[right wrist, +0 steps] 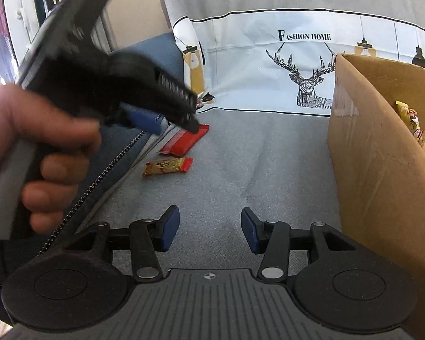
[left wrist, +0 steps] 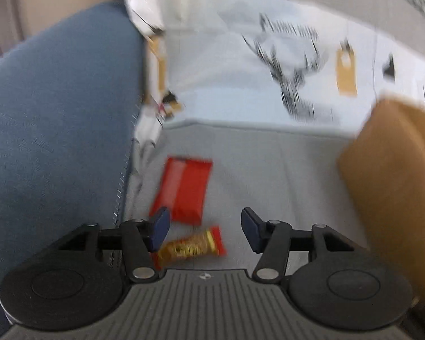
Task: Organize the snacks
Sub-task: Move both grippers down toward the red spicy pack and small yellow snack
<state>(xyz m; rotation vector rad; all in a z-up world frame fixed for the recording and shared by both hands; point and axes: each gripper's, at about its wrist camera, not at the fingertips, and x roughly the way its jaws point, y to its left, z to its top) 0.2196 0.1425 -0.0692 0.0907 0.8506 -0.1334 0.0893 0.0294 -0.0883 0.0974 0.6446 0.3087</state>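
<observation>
Left gripper (left wrist: 205,231) gaping wide, fingers (left wrist: 160,228) released and grasping nothing, hovering low over a grey cover (left wrist: 269,170). Lying just beneath and between the tips, a gold bar (left wrist: 189,245) with red ends; just past it, a red pack (left wrist: 182,188), its near corner tucked behind the left fingertip. Crowding in at the left, a blue cushion (left wrist: 56,113); standing off at the right, a cardboard box (left wrist: 396,184). Blurring across this whole view.

Right gripper (right wrist: 209,232) likewise spread apart and clutching nothing, hanging over bare grey cover well short of both snacks. Showing from this side: the left hand (right wrist: 36,155) clasping its tool above the red pack (right wrist: 184,141), the gold bar (right wrist: 167,167) lying close beside that pack, and a yellow packet (right wrist: 410,119) sitting inside the box (right wrist: 368,155). Draping behind, a deer-print cloth (right wrist: 297,56).
</observation>
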